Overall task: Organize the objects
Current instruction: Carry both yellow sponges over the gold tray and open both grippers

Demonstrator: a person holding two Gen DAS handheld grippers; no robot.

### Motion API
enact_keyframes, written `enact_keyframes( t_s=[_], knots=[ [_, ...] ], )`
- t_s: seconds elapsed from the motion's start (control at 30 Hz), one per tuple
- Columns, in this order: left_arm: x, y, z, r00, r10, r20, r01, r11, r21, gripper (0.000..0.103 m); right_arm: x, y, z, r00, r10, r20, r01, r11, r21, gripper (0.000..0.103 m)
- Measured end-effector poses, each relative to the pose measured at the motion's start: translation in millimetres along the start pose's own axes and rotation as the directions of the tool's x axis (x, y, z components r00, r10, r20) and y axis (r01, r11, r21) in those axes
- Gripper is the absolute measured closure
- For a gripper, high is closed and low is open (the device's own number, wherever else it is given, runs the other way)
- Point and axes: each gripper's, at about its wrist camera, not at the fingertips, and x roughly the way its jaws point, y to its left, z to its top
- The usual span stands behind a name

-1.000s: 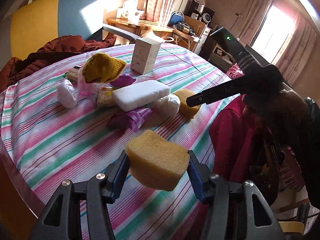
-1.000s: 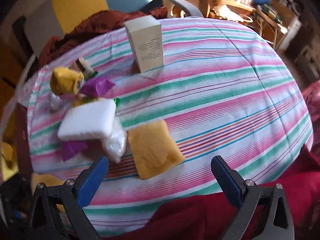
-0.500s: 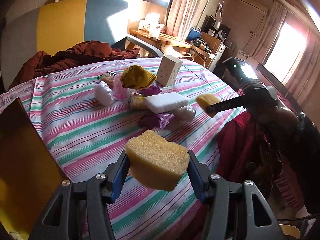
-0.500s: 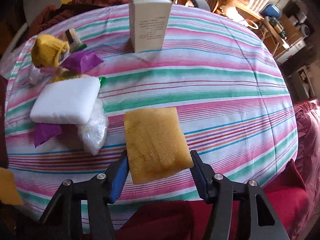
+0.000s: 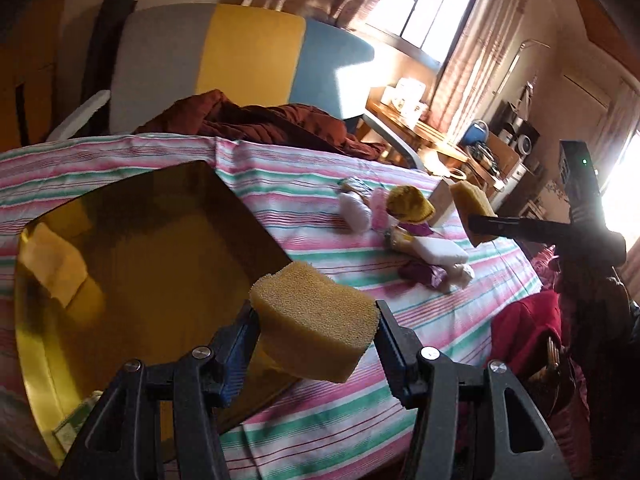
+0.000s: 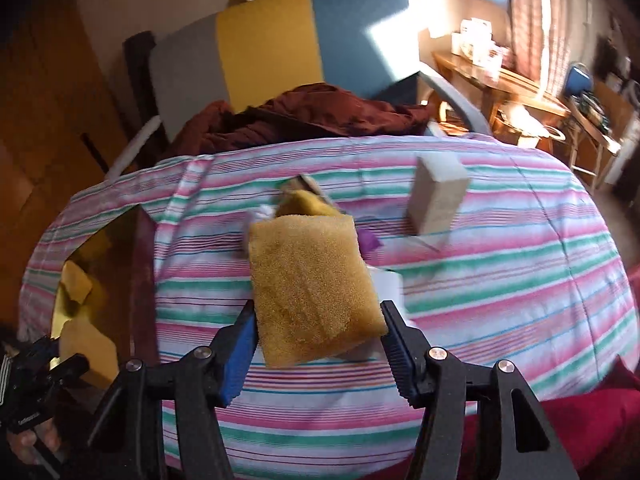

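My left gripper is shut on a thick yellow sponge and holds it in the air at the near right edge of a gold tray. Another yellow sponge lies in that tray's left corner. My right gripper is shut on a flat yellow sponge, lifted above the striped tablecloth. In the left wrist view that gripper hangs at the right with its sponge. The gold tray shows at the left of the right wrist view.
A pile lies mid-table: a yellow knit hat, a white foam block, a purple wrapper and a white bag. A white box stands upright behind. A chair with a brown coat is beyond the table.
My right gripper closed on the flat sponge and lifted it off the table. My left gripper carried its sponge to the left, bringing the gold tray under it.
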Motion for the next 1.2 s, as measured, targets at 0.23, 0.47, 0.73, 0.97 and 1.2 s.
enact_keyframes(
  t_s=[0.23,0.47,0.73,0.97,1.2],
  knots=[
    [-34,76,-2,0.965,0.257,0.053,-0.248,0.960,-0.130,0.045,44,128,5,0.976,0.197,-0.086,-0.210,0.963,-0.167,0.043],
    [-52,109,-12,0.879,0.474,0.049,-0.458,0.869,-0.188,0.028,87,222,11,0.945,0.290,-0.149,-0.318,0.922,-0.220,0.041],
    [-70,93,-15,0.821,0.562,0.104,-0.543,0.823,-0.167,0.022,98,262,5,0.948,0.296,-0.120,-0.317,0.916,-0.247,0.000],
    [-77,79,-12,0.810,0.572,0.126,-0.556,0.819,-0.140,0.022,87,245,-16,0.960,0.256,-0.109,-0.275,0.933,-0.231,0.000],
    [-74,62,-12,0.812,0.569,0.131,-0.560,0.823,-0.098,0.022,70,232,-29,0.981,0.194,-0.028,-0.194,0.944,-0.265,0.000]
  ],
)
